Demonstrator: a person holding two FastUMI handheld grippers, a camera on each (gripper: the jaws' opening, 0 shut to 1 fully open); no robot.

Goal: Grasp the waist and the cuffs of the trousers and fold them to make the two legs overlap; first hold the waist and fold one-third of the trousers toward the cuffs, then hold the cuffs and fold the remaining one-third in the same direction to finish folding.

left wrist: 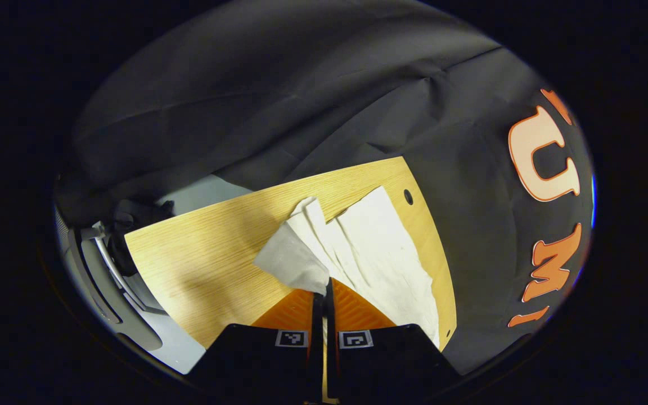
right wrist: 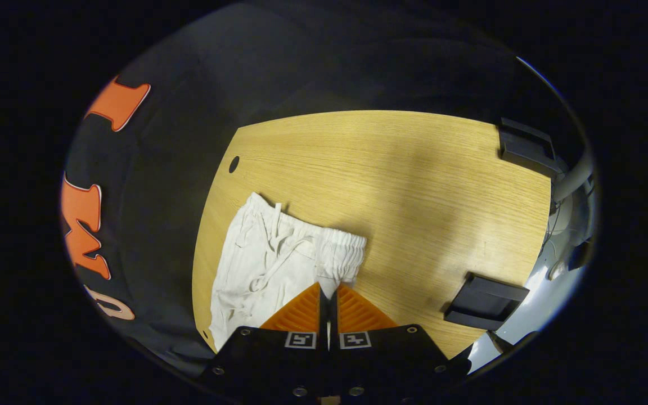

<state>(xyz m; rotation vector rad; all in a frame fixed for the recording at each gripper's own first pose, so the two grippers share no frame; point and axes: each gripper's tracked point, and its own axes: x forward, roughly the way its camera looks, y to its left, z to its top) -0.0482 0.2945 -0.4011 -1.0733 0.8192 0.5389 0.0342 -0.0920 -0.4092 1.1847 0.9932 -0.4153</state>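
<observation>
White trousers (left wrist: 380,247) lie on the wooden table (left wrist: 206,264) near its right edge. My left gripper (left wrist: 324,288) is shut on a cuff end, which rises off the table as a folded flap (left wrist: 293,261). In the right gripper view the elastic waist with its drawstring (right wrist: 279,253) lies at the table's left side. My right gripper (right wrist: 328,291) is shut on the waistband's near corner, a sliver of white cloth showing between its fingers. The rest of the trousers under each gripper is hidden.
Two black clamps (right wrist: 526,146) (right wrist: 484,301) sit on the table's right edge in the right gripper view. A round hole (right wrist: 234,164) pierces the tabletop near the trousers. Bare wood (right wrist: 414,191) stretches beyond the waist. White equipment (left wrist: 104,270) stands past the table's left end.
</observation>
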